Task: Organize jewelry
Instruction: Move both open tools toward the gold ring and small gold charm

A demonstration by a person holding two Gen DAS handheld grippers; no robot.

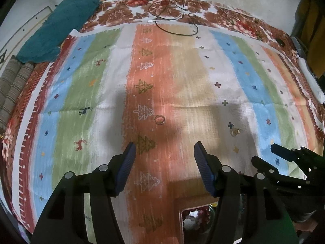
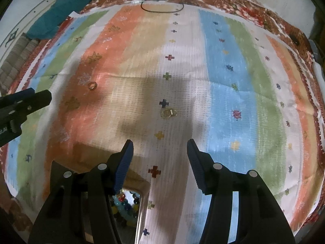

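Observation:
A gold ring (image 1: 159,120) lies on the orange stripe of the striped cloth, just ahead of my open, empty left gripper (image 1: 164,152); it also shows in the right wrist view (image 2: 92,85). A second small gold piece (image 2: 168,112) lies on the white stripe ahead of my open, empty right gripper (image 2: 159,148); it shows in the left wrist view (image 1: 235,131) too. A jewelry box (image 2: 130,205) with coloured beads inside sits below the grippers, also seen in the left wrist view (image 1: 196,217). The right gripper (image 1: 284,158) appears at the right of the left wrist view, the left gripper (image 2: 26,99) at the left of the right wrist view.
The striped cloth (image 1: 182,77) covers a floral bedspread (image 1: 126,10). A teal cloth (image 1: 59,28) lies at the far left. Black and white cables (image 1: 174,14) lie at the far edge by the wall. A white object (image 1: 310,79) lies at the right edge.

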